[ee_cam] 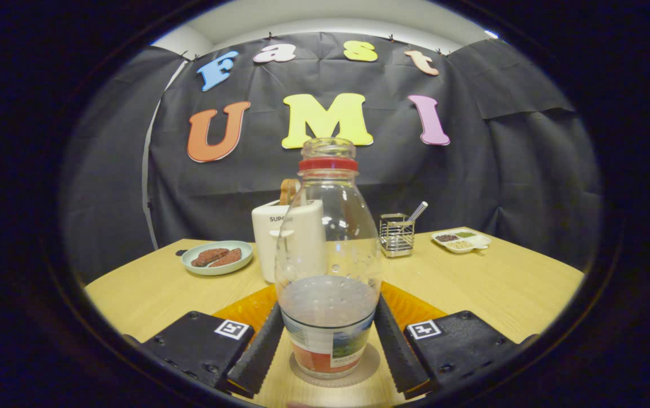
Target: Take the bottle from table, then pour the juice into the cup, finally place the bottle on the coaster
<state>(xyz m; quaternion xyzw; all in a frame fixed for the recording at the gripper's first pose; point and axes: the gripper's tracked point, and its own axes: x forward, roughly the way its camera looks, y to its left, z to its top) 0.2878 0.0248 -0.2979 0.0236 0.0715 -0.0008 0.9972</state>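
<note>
A clear bottle (328,249) with a red neck ring and no cap stands upright on a round coaster (370,368). A little greyish liquid fills its lower part, above a label. My gripper (328,309) has one finger on each side of the bottle, and both fingertips (272,323) touch its walls with no gap showing, so it is shut on the bottle. A flat orange piece (245,310) lies on the table just beyond the fingers, partly hidden behind the bottle.
Beyond the bottle stands a white toaster (288,238) with bread in it. A pale green plate (217,258) with brown slices lies to its left. A wire holder (396,234) and a white divided dish (462,240) sit to the right on the wooden table (500,283).
</note>
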